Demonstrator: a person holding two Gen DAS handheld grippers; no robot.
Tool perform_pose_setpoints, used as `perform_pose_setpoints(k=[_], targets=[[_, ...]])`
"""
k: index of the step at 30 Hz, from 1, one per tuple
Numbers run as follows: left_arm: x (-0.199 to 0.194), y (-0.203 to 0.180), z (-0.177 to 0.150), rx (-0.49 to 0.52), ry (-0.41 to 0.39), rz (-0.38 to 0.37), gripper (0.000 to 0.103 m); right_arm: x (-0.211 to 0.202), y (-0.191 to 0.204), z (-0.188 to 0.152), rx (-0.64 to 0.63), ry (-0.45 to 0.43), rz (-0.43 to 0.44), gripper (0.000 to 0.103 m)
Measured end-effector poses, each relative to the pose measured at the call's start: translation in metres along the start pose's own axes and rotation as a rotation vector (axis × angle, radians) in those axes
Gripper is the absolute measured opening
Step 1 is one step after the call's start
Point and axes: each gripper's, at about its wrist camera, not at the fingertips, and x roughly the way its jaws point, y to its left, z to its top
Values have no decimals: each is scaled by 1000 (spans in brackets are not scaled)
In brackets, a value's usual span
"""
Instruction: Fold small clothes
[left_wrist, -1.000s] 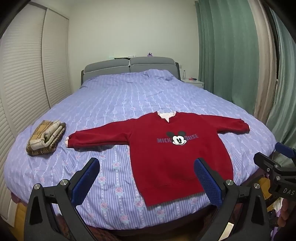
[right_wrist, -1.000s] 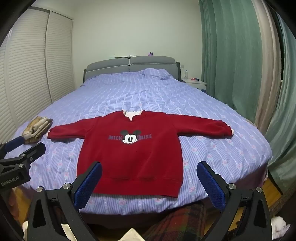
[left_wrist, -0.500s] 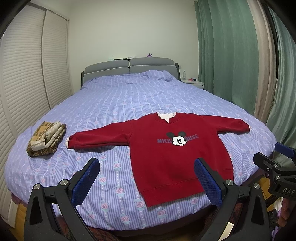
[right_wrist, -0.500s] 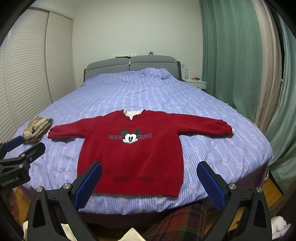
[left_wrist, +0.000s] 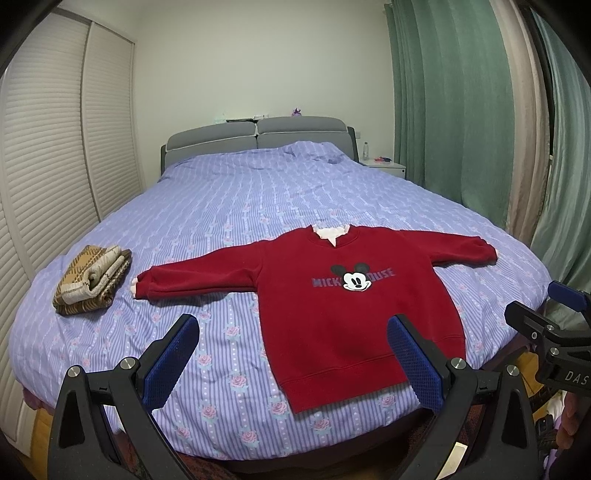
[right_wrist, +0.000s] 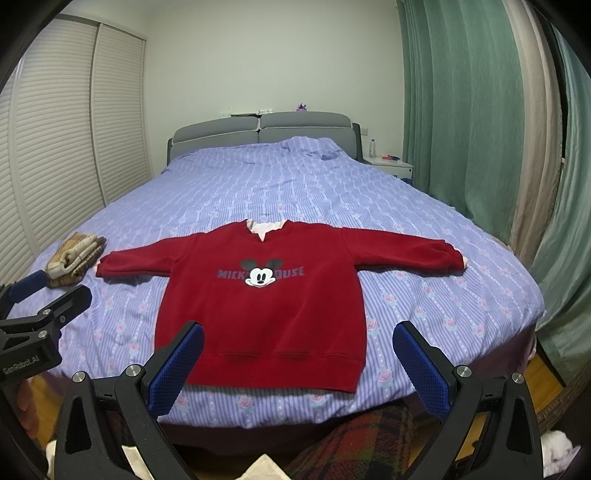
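Note:
A small red Mickey Mouse sweatshirt (left_wrist: 351, 295) lies flat, front up, sleeves spread, near the foot of the bed; it also shows in the right wrist view (right_wrist: 262, 295). My left gripper (left_wrist: 293, 334) is open and empty, held off the foot of the bed, before the sweatshirt's hem and left of its middle. My right gripper (right_wrist: 299, 339) is open and empty, just before the hem. Each gripper shows at the edge of the other's view.
A folded brown plaid garment (left_wrist: 92, 278) lies at the bed's left edge, also in the right wrist view (right_wrist: 74, 258). The bed (left_wrist: 258, 206) has a purple striped cover. Louvered wardrobe doors stand left, green curtains and a nightstand (right_wrist: 388, 164) right.
Both grippers have drifted slightly; the sweatshirt sits a little higher in the views. Nothing was grasped or moved on the bed.

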Motion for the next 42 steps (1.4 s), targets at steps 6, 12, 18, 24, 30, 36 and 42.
perform_pose_setpoints(k=[6,12,18,24,30,36,42], targets=[[0,0,0,1,0,1,103,-1,-1,0,1,-2,1,103],[-1,-1,1,7,-8,4,103,-2,-1,0,2,-1,0,103],[-2,-1,1,16,-14,6,103,-1,-1,0,2,-1,1,103],[-2,-3,0,17,-17,7,103,-1,-1,0,2,1,1,103],[-2,-3,-1,18,-17,7,103,-1,-1,0,1,2,0,103],[-2,-2,-1,17,-15,9,103,-1,-1,0,-1,7,0,103],[5,-1,-3,7,-2,15,103,4,-1,-1,-4,20,-2,103]])
